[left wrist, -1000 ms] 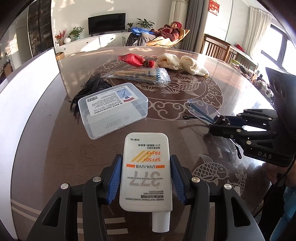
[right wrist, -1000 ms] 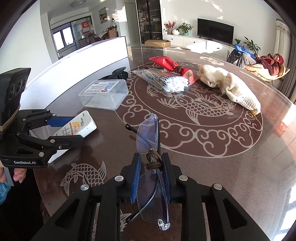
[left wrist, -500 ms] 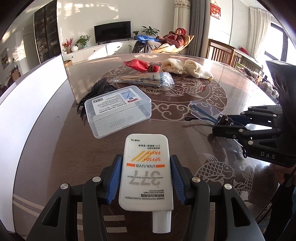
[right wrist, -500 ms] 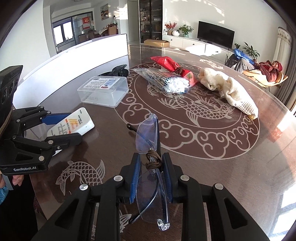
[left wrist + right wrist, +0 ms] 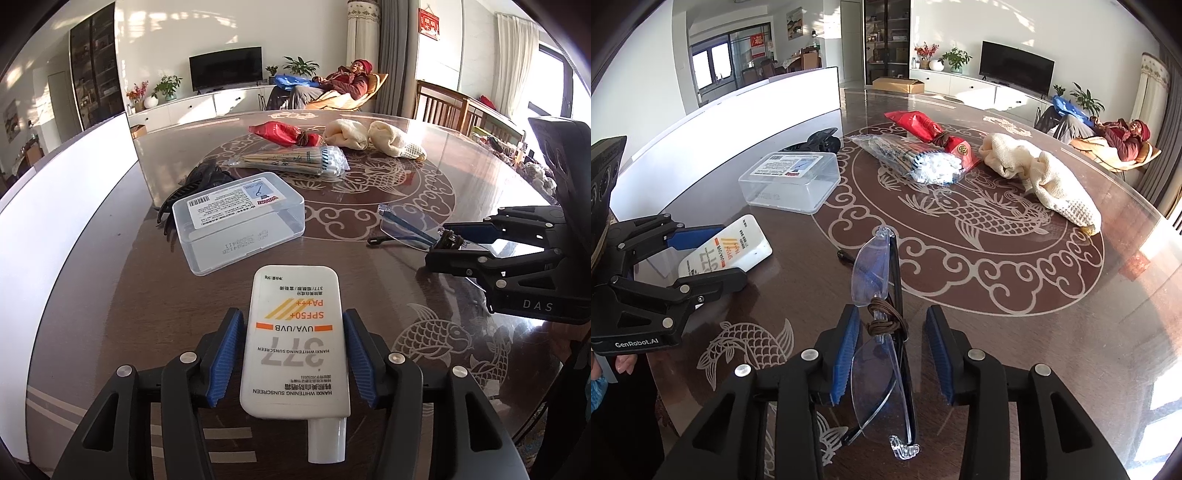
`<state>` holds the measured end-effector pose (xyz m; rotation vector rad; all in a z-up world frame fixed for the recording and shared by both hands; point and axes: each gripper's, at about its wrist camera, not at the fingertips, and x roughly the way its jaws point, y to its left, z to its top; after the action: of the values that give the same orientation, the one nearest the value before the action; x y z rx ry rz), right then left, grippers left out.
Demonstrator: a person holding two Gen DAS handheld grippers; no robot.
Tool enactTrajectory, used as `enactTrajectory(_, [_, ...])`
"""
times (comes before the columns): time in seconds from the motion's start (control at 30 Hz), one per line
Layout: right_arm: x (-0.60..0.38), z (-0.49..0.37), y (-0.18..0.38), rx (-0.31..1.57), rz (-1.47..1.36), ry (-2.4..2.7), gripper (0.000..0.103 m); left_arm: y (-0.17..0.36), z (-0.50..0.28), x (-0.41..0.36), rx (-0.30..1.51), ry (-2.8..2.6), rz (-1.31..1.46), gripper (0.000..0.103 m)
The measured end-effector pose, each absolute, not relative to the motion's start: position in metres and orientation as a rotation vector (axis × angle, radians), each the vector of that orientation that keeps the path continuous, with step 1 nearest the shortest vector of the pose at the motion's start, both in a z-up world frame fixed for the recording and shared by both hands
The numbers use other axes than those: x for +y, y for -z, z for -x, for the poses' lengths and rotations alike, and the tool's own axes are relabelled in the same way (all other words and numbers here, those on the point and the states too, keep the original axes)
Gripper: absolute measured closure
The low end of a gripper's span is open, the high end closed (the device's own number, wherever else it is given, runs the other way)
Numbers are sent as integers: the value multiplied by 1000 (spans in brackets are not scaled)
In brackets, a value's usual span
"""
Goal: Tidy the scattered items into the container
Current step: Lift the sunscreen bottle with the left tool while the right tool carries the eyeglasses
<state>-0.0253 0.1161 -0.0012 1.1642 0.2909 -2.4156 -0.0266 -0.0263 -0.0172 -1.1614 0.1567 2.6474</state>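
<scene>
My left gripper (image 5: 293, 358) is open around a white sunscreen tube (image 5: 295, 339); its blue pads stand a little off the tube's sides. The tube lies on the table, cap toward me. It also shows in the right wrist view (image 5: 727, 249), beside the left gripper (image 5: 713, 254). My right gripper (image 5: 892, 354) is open, with clear folded glasses (image 5: 882, 295) lying between its pads. The glasses (image 5: 410, 225) and right gripper (image 5: 469, 243) show at right in the left wrist view. A clear lidded plastic box (image 5: 236, 221) sits ahead of the tube.
On the brown patterned table (image 5: 369, 184) lie a black hair clip (image 5: 199, 177), a bag of cotton swabs (image 5: 295, 160), a red packet (image 5: 284, 133) and cream cloths (image 5: 369, 138). A white panel (image 5: 66, 206) stands along the left edge.
Both grippers' jaws have opened: the left off the sunscreen tube, the right off the glasses. Both items now lie on the table between the pads.
</scene>
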Motion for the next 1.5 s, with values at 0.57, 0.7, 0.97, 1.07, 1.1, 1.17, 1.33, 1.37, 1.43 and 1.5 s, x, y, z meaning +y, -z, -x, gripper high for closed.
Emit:
enactTrajectory(0.57, [116, 25, 1, 297, -1163, 2418, 62, 19, 26, -30, 154, -2661, 1162, 38])
enactTrajectory(0.7, [116, 26, 1, 297, -1167, 2425, 59, 19, 25, -31, 152, -2665, 1162, 37])
enactTrajectory(0.97, [118, 26, 1, 292, -1172, 2429, 55, 20, 26, -35, 147, -2678, 1178, 23])
enactTrajectory(1.07, [118, 26, 1, 292, -1174, 2433, 54, 21, 27, -36, 147, -2674, 1192, 11])
enactTrajectory(1.1, [118, 26, 1, 291, -1175, 2434, 53, 21, 26, -37, 146, -2675, 1193, 11])
enactTrajectory(1.17, [119, 26, 1, 287, -1177, 2435, 51, 21, 26, -37, 147, -2675, 1191, 11])
enactTrajectory(1.33, [119, 26, 1, 286, -1180, 2434, 48, 21, 26, -37, 150, -2669, 1192, 7])
enactTrajectory(1.37, [119, 26, 1, 286, -1180, 2432, 47, 22, 26, -36, 153, -2666, 1198, 0])
enactTrajectory(1.43, [118, 26, 1, 290, -1180, 2433, 46, 22, 26, -37, 154, -2663, 1201, 0])
enactTrajectory(1.5, [119, 26, 1, 287, -1181, 2432, 46, 22, 25, -36, 154, -2663, 1200, 0])
